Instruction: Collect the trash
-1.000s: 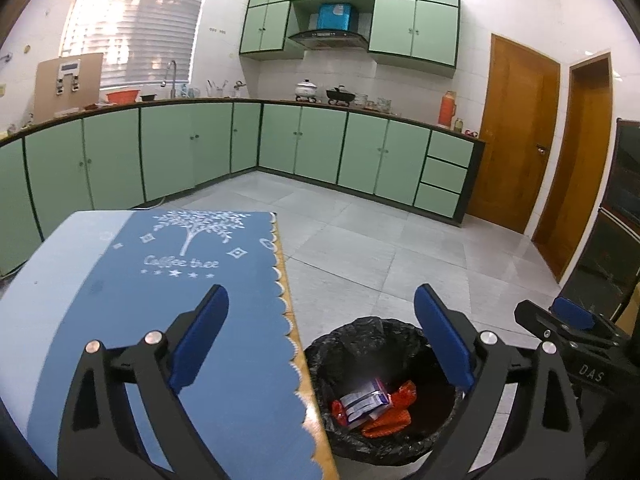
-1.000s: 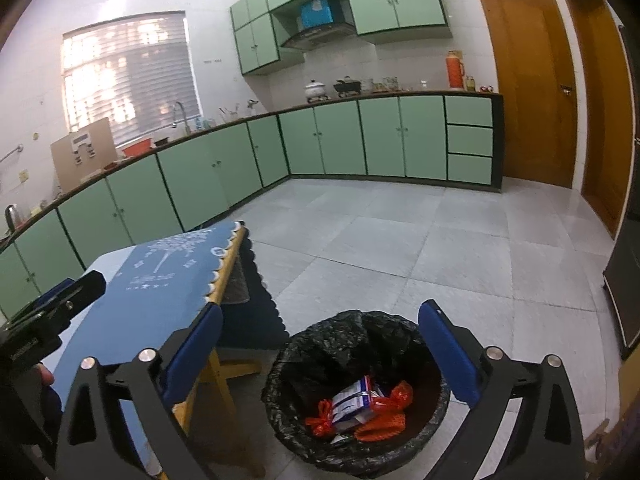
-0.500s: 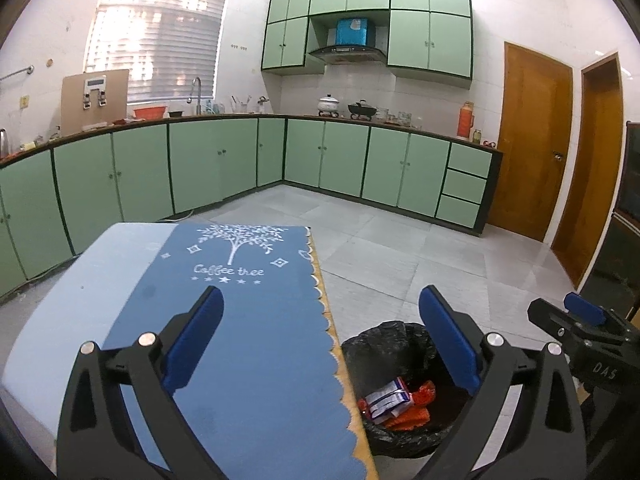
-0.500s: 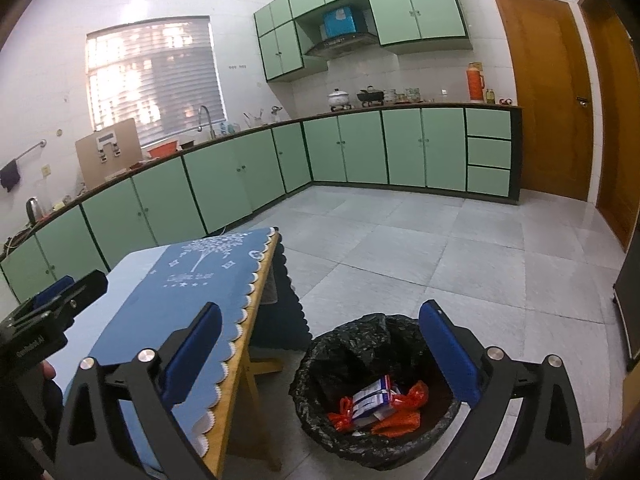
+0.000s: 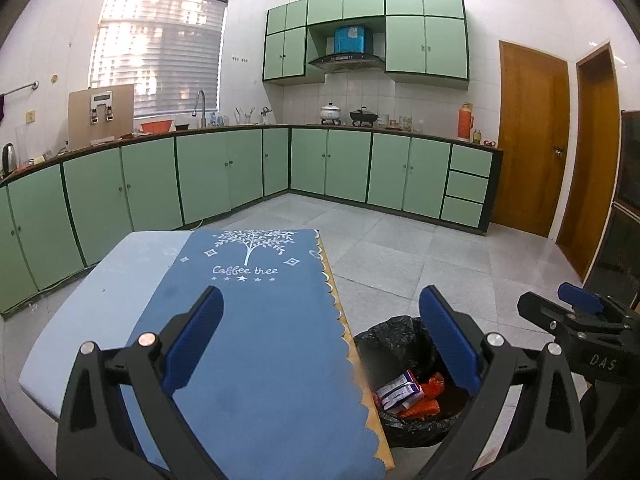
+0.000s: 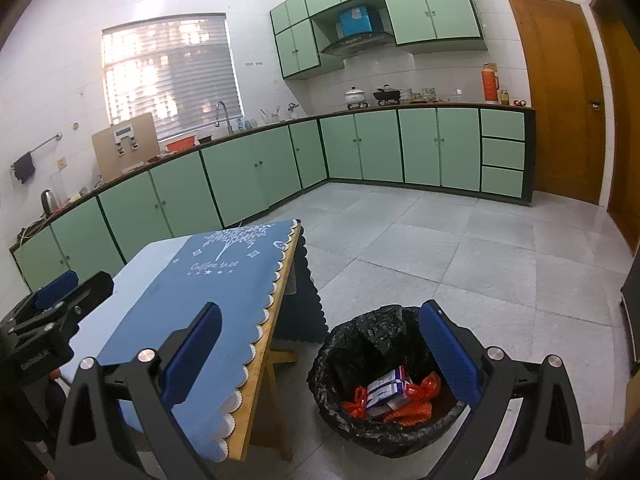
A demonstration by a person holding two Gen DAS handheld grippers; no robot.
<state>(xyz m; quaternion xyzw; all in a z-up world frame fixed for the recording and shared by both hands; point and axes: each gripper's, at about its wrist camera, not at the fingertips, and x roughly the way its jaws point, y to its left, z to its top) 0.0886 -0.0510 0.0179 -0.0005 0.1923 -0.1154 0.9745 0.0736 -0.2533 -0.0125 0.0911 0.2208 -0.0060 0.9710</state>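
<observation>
Both of our tools are spread wide and carry nothing: the left gripper [image 5: 320, 340] hangs over the table, the right gripper [image 6: 320, 354] over the floor beside it, each with its blue pads well apart. Just under the left one lies the blue tablecloth [image 5: 256, 344] with its white tree print, and we see no rubbish on it. Beside the table's edge, on the floor, stands the trash bin [image 6: 352, 424], lined with a black bag. The collected trash sits at its bottom: a small white and blue carton [image 6: 386, 390] resting on crumpled orange wrappers [image 6: 416, 406]. Farther off, the grey tiled floor [image 6: 440, 248] looks bare to us, then come the green cabinets [image 5: 352, 164] and wooden doors [image 5: 532, 136].

We judge the job nearly finished, or finished. What could go wrong now is small: a low swing of the right tool could catch the loose bag rim and tip the light bin, and a dragging finger could pull the cloth off the table.
</observation>
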